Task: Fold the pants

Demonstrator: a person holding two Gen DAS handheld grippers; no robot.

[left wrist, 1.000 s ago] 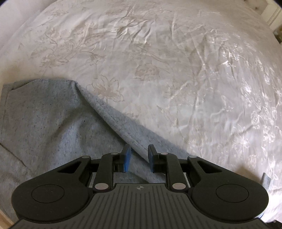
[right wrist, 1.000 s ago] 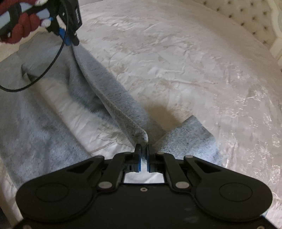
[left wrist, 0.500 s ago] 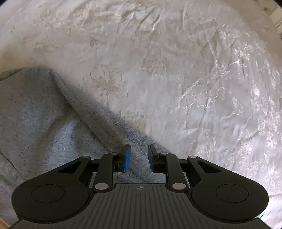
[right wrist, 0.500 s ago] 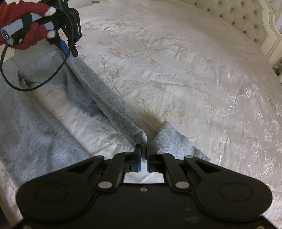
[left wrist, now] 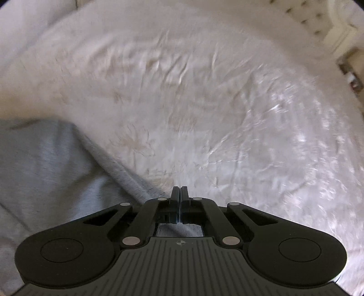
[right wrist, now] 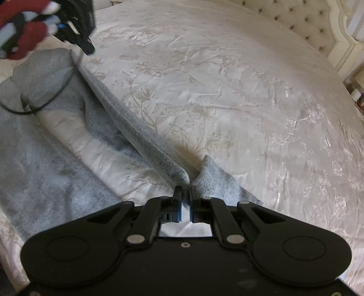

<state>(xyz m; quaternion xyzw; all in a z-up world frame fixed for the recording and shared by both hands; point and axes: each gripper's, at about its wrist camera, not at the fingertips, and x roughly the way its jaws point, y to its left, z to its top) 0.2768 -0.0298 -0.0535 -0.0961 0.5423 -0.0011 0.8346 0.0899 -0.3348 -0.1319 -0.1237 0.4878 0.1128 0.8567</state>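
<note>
The grey knit pants (right wrist: pixel 50 164) lie on a white embroidered bedspread (right wrist: pixel 227 86). My right gripper (right wrist: pixel 186 193) is shut on a fold of one pant leg's edge (right wrist: pixel 173 168), which runs taut up to the far left. There my left gripper (right wrist: pixel 87 49), held by a red-gloved hand (right wrist: pixel 25 34), sits at the other end of that edge. In the left wrist view the left gripper (left wrist: pixel 180 192) has its fingers pressed together over the pants' edge (left wrist: pixel 127 175); grey cloth shows beneath the jaws. That view is motion-blurred.
The bedspread (left wrist: pixel 227 113) spreads wide to the right and far side. A tufted cream headboard (right wrist: pixel 295 20) stands at the far right. A black cable (right wrist: pixel 45 100) hangs from the left gripper over the pants.
My left gripper has gone from open to shut at the pants' edge and has lifted and shifted. My right gripper stayed shut on the leg and the edge between them has drawn taut.
</note>
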